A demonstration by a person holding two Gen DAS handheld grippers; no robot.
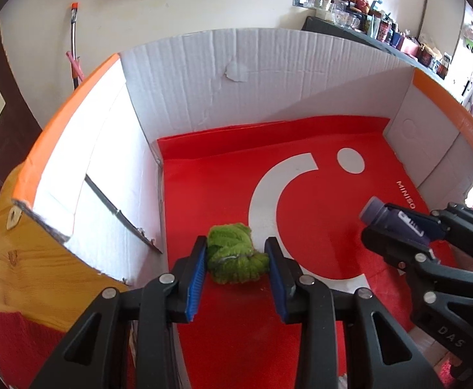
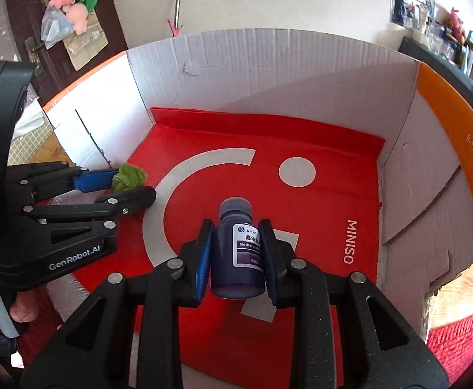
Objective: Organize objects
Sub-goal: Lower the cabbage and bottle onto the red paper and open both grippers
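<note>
Corrugated cardboard box (image 1: 252, 74), fuzzy green cloth (image 1: 233, 253), probably glossy plastic bottle (image 2: 236, 253).

The purple bottle's (image 2: 238, 253) label (image 2: 248, 247) is half hidden behind the right tool's (image 2: 236, 254) pad, its small print unreadable; the green knitted thing's (image 1: 235, 253) underside is hidden; shelf clutter (image 1: 379, 22) is too small to identify; the person's hand (image 2: 22, 311) is mostly cut off.

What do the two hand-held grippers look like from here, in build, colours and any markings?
Both are matte black plastic linkages with silver rivets and blue ribbed pads on the fingers. The left hand-held gripper has "GenRobot.AI" in white on its side; the right hand-held gripper shows the letters "DAS". No cables are visible. A dark sleeve shows behind the left one.
</note>
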